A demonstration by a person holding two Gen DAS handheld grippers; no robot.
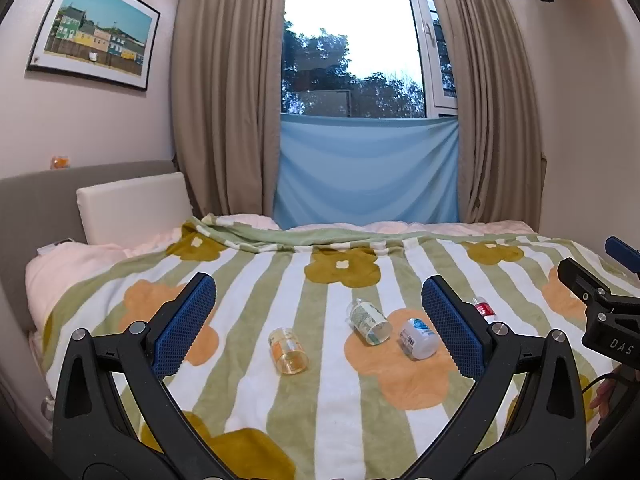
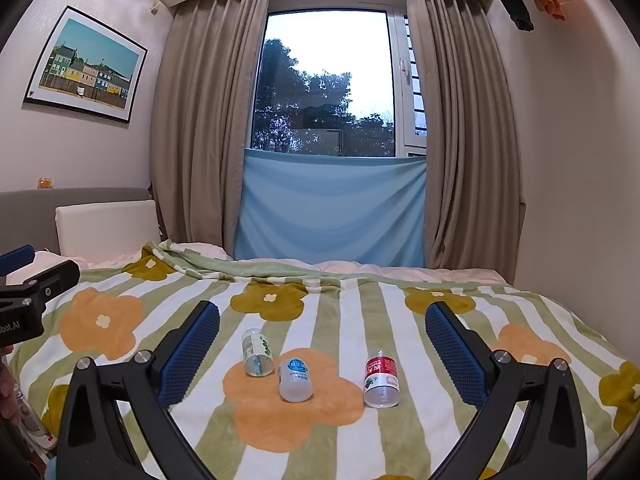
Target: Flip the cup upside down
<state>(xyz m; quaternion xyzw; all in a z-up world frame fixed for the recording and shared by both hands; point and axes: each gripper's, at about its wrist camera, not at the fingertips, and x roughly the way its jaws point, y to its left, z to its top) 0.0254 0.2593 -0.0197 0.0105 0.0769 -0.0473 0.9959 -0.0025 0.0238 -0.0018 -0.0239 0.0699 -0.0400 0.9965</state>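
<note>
Left view only: orange cup [image 1: 289,351] lying on its side on the blanket [image 1: 320,400], left of the others.
Right view only: red cup [image 2: 381,377] in full; the left view shows just a sliver of it past the finger.
Both views: green cup [image 1: 368,321], blue cup [image 1: 417,338], both on their sides, close together.
Count: four cups, all lying on the bed; none upside down.
Left tongs [image 1: 318,326]: spread wide, holding nothing.
Right tongs [image 2: 322,354]: spread wide, holding nothing.
Around: curtains [image 2: 192,128], window [image 2: 324,80], picture [image 2: 86,65].
</note>
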